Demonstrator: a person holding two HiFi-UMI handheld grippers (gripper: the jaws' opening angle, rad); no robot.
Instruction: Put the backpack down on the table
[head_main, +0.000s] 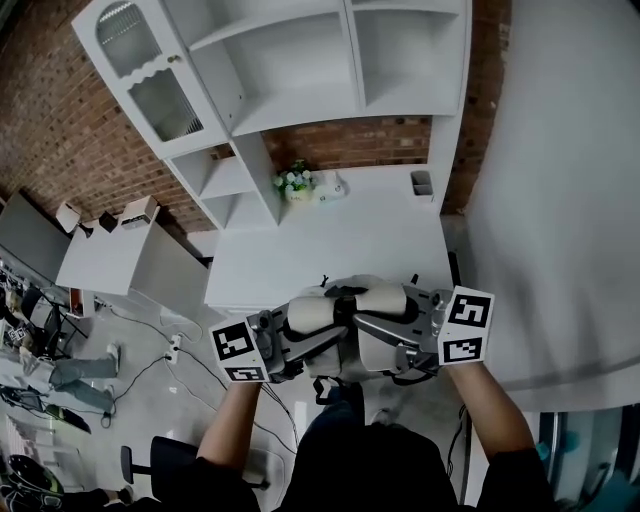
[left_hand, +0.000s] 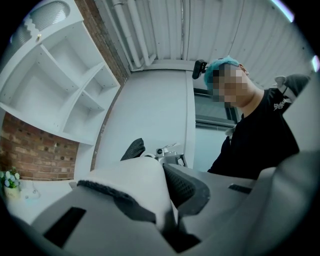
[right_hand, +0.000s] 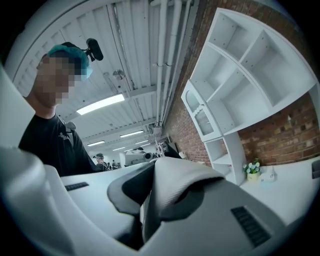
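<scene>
Gripping backpack (head_main: 350, 330) from both sides, right at near edge of white tabletop (head_main: 330, 250); resting on that edge or held just off it, cannot tell.

Head view only: left gripper (head_main: 298, 338) and right gripper (head_main: 405, 332) facing each other across the pack. Also flower pot (head_main: 295, 183) at far edge of tabletop, grey holder (head_main: 421, 182) at far right corner, and white shelf unit (head_main: 300, 60) rising behind.

Gripper views only: the pinch itself, plus person in black shirt (left_hand: 260, 135) behind. Left jaws nearly together, clamped on white padded strap (left_hand: 130, 182) with dark mesh underside. Right jaws the same, clamped on second padded strap (right_hand: 175, 185).

Counts: two grippers, one backpack, two straps pinched (one per gripper), one flower pot, one holder, one shelf unit.
</scene>
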